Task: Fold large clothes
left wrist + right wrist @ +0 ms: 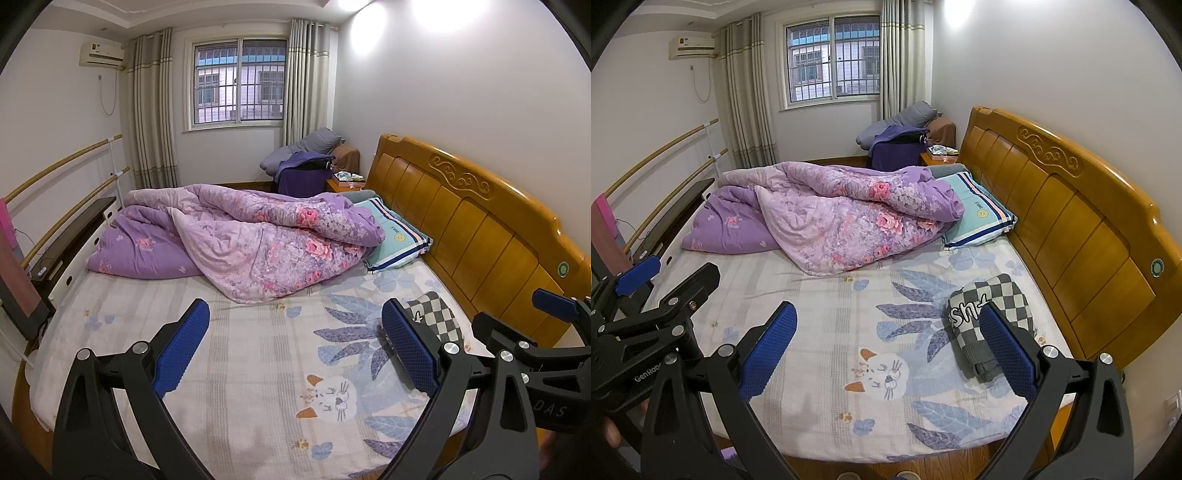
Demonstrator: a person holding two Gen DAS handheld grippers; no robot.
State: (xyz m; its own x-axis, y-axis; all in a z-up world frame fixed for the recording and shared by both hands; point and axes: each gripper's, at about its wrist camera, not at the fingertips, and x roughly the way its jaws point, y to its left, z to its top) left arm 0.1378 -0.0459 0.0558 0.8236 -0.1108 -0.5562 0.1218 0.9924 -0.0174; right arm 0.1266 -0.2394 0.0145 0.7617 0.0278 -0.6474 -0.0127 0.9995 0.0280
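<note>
We hold left tool (295, 347) and right tool (890, 350) wide, empty, above bed (820, 369). Checkered garment (993, 314) already folded by headboard (1071, 229); nothing else visibly pending.

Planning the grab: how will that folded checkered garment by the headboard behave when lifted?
The checkered garment looks like soft knit, so probably floppy. Its loose fold on the bedsheet would likely fall open when lifted from one edge. It looks thick, perhaps fairly heavy.
</note>
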